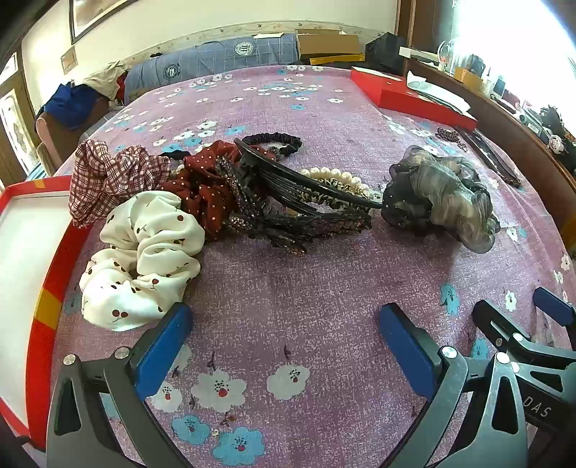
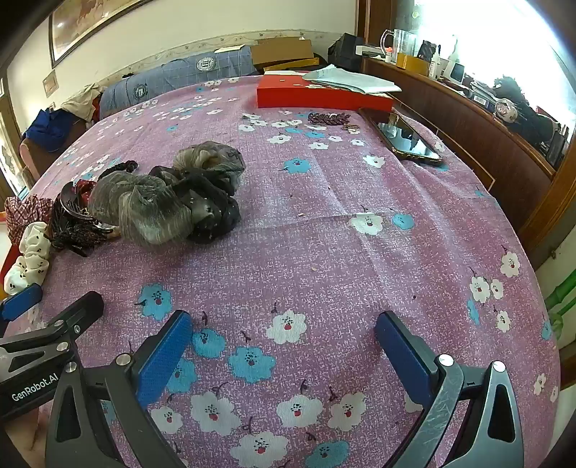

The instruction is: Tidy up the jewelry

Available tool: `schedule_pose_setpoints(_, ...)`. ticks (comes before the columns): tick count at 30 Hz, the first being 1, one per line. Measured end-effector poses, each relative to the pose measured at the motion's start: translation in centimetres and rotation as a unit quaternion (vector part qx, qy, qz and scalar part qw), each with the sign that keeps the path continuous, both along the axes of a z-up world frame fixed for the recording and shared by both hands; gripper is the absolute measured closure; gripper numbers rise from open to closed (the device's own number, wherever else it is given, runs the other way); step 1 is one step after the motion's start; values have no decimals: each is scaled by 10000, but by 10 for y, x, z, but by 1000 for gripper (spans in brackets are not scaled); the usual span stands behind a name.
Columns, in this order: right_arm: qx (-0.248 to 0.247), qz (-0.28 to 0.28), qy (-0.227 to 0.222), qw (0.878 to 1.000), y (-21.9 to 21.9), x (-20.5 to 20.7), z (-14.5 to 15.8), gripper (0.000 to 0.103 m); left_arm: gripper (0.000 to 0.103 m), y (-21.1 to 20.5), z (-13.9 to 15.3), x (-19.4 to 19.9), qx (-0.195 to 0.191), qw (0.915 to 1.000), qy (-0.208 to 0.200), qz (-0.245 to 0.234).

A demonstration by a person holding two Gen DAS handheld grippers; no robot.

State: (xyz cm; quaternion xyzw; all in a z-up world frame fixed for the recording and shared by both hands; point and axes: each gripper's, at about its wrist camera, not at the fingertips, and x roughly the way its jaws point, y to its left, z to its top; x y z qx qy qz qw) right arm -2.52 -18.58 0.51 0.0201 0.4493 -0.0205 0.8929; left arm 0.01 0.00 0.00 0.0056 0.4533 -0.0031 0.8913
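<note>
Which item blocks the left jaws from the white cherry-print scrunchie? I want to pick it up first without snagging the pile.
Nothing visible does. The white cherry-print scrunchie lies at the pile's near edge, just beyond the open left gripper, with only bare purple floral bedspread between. The dark red dotted scrunchie sits behind it.

Four scrunchies point(image 1: 144, 259), one pearl headband point(image 1: 334, 176), two red boxes point(image 2: 324, 95), one phone point(image 2: 408, 138).

A home bedroom: a bed spread with a pink floral sheet point(image 2: 324, 223), a folded blue checked quilt point(image 1: 216, 61) against the wall, a framed picture point(image 2: 90, 18) above, and a cluttered wooden sideboard point(image 2: 468, 118) alongside.
</note>
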Motion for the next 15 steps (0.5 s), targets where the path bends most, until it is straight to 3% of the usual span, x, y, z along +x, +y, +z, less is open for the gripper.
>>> schedule_pose_setpoints(15,3,1,5,10000,-1,0,1,0,0,0,0,0,0,10000,-9,-1)
